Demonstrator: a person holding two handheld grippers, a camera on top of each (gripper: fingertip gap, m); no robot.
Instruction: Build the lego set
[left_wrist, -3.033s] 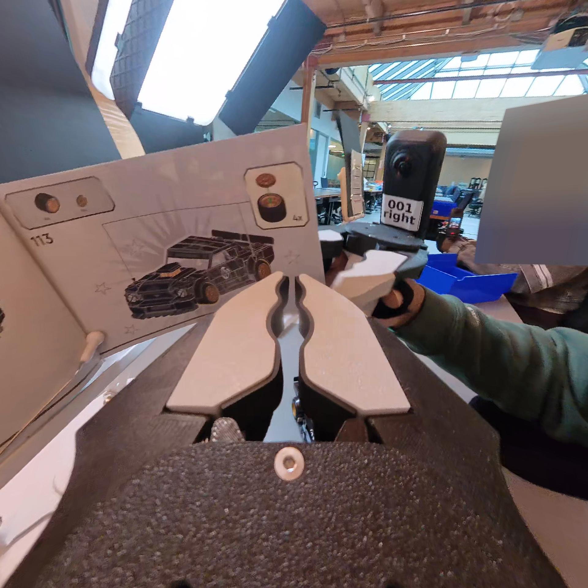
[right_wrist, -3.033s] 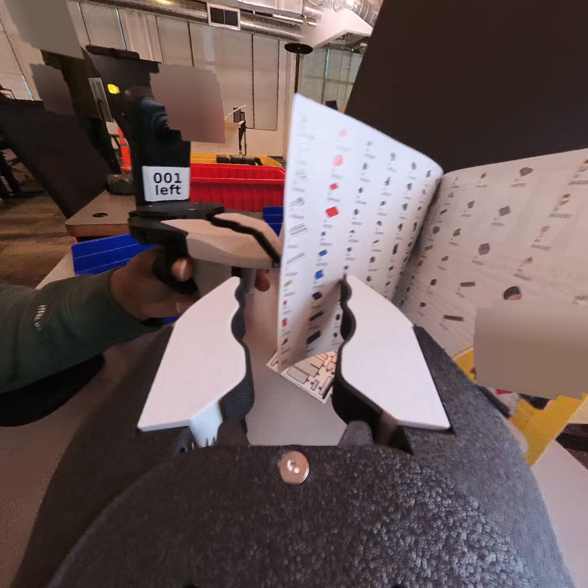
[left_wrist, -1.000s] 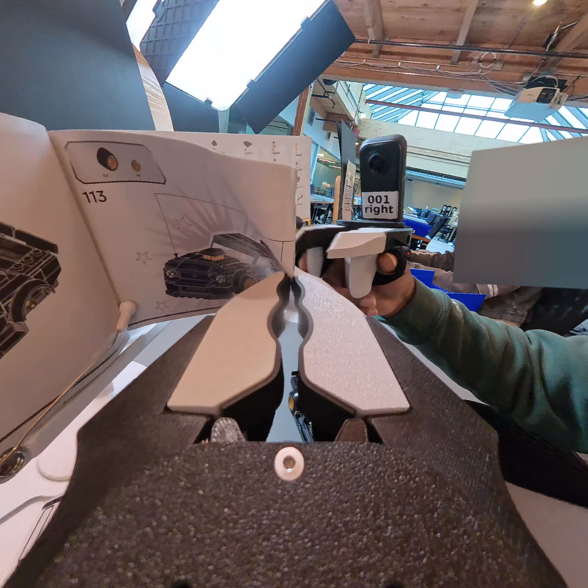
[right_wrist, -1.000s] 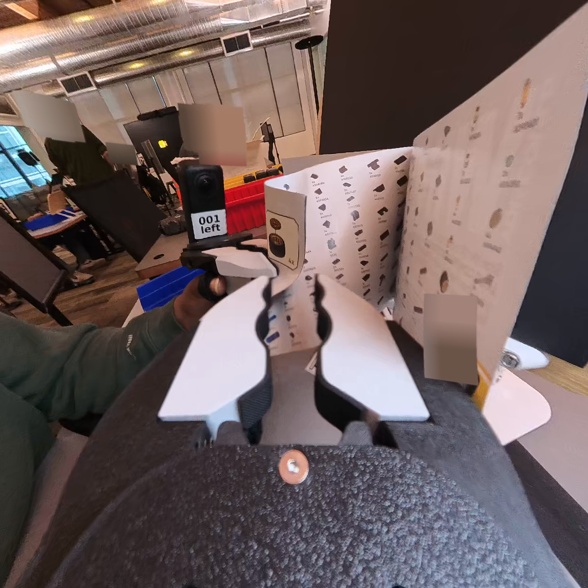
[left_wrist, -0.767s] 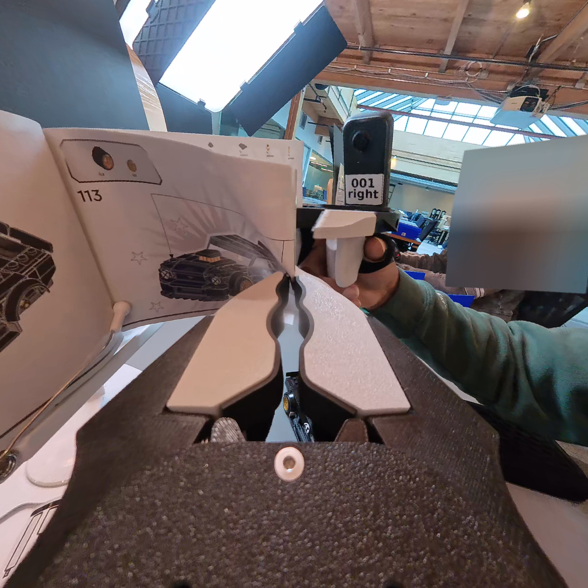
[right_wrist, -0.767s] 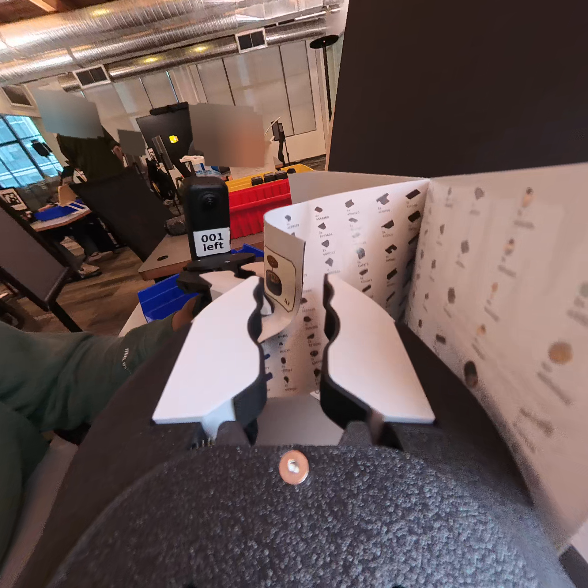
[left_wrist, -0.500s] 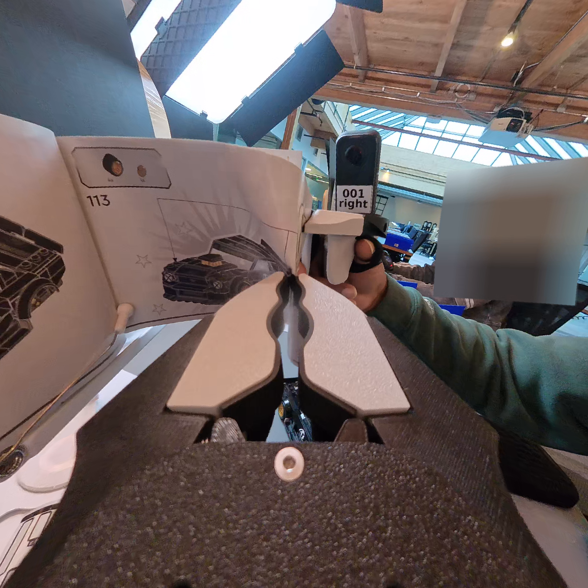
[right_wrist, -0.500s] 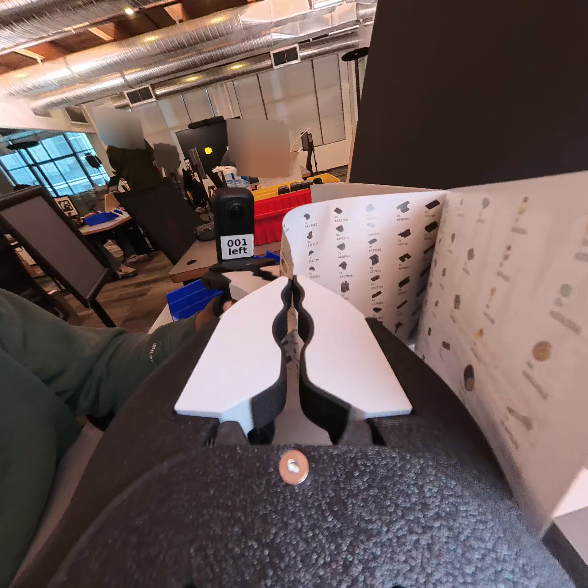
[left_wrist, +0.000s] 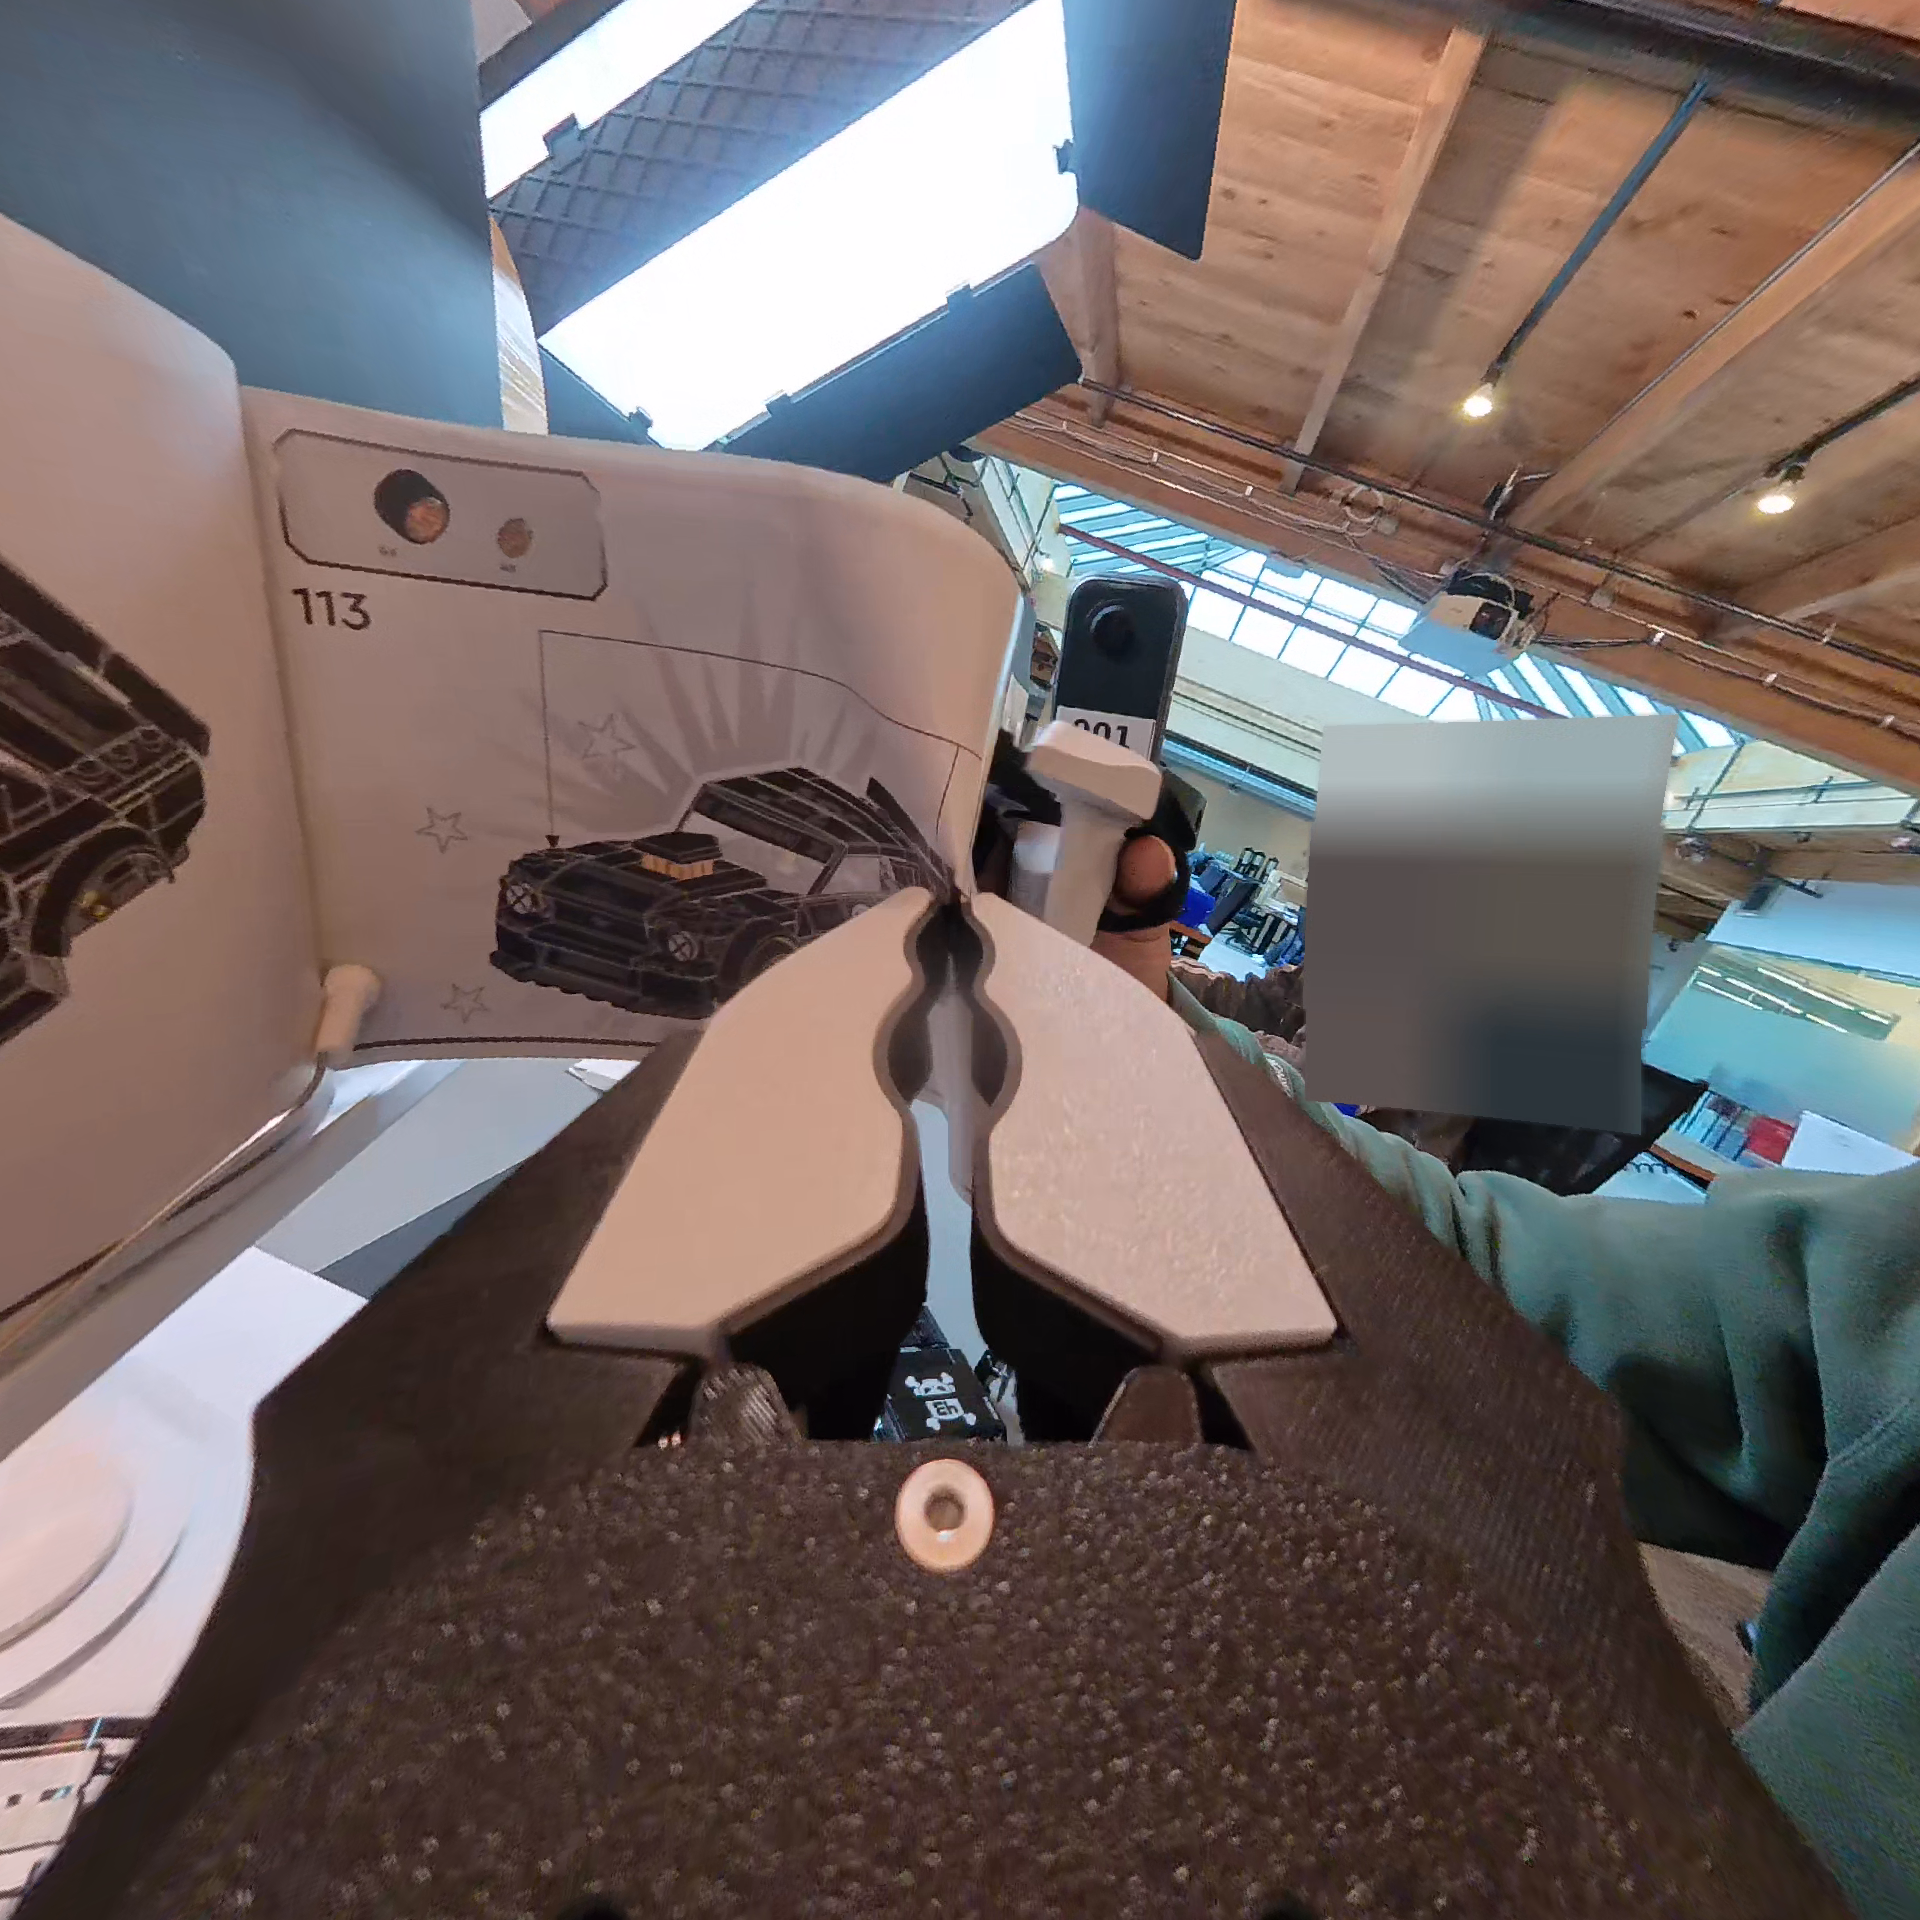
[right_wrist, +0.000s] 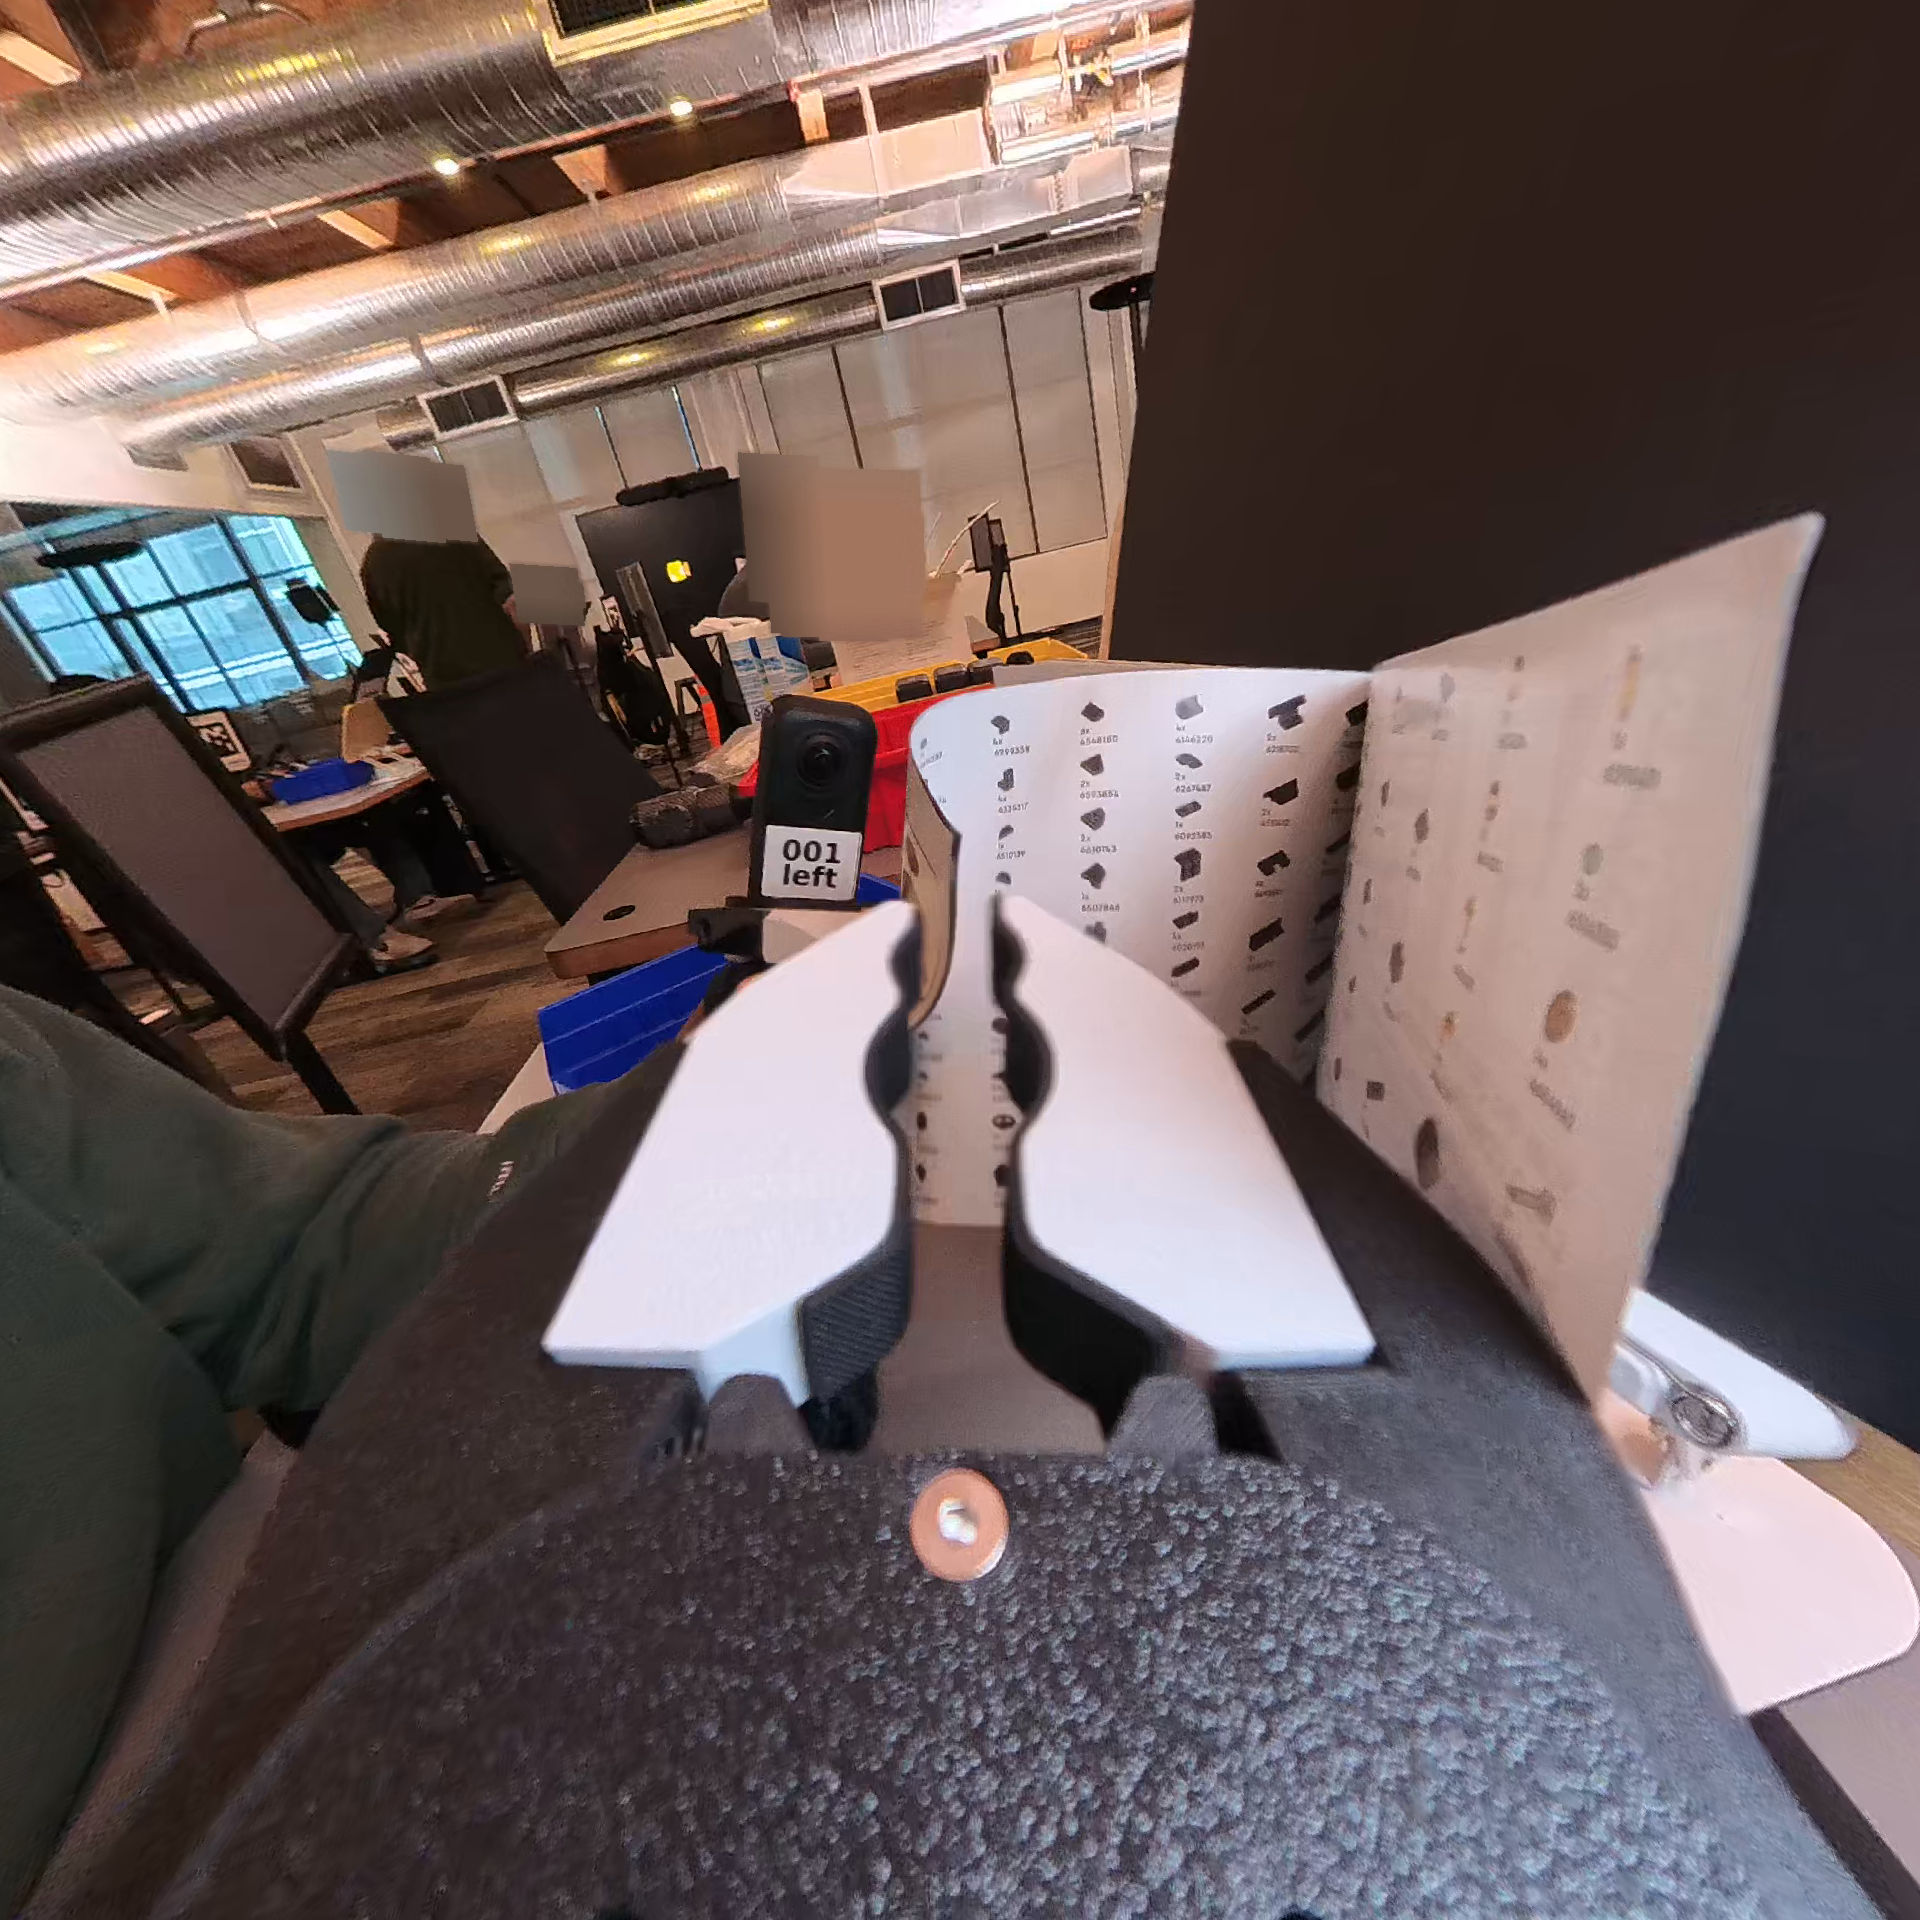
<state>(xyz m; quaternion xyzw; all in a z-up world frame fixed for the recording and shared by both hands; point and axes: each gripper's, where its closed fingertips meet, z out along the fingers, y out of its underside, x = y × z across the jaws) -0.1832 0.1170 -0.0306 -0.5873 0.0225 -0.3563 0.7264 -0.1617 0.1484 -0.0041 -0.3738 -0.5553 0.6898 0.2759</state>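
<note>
The instruction booklet (left_wrist: 644, 748) stands open on a white holder (left_wrist: 343, 987). One page with a black car drawing curls toward me. My left gripper (left_wrist: 951, 909) is shut on that page's free edge. My right gripper (right_wrist: 956, 909) faces the parts-list side of the same page (right_wrist: 1143, 831). Its jaws stand a narrow gap apart, with the page edge (right_wrist: 935, 935) between them, near the left finger. The right gripper also shows just behind the page edge in the left wrist view (left_wrist: 1091, 800). A black lego piece (left_wrist: 935, 1392) shows below my left fingers.
A green-sleeved arm (left_wrist: 1662, 1299) holds the right gripper. A black panel (right_wrist: 1507, 312) stands behind the booklet. The holder's white base (right_wrist: 1766, 1507) lies at the right. Blue bins (right_wrist: 623, 1008) and a red bin (right_wrist: 883, 821) sit behind. A softbox light (left_wrist: 779, 208) hangs overhead. The grippers' ends are close to 6 cm from one another.
My right gripper closed on the page edge half a second ago and now stands slightly apart. The page has curled further over. My left gripper has kept its hold and tilted upward.
</note>
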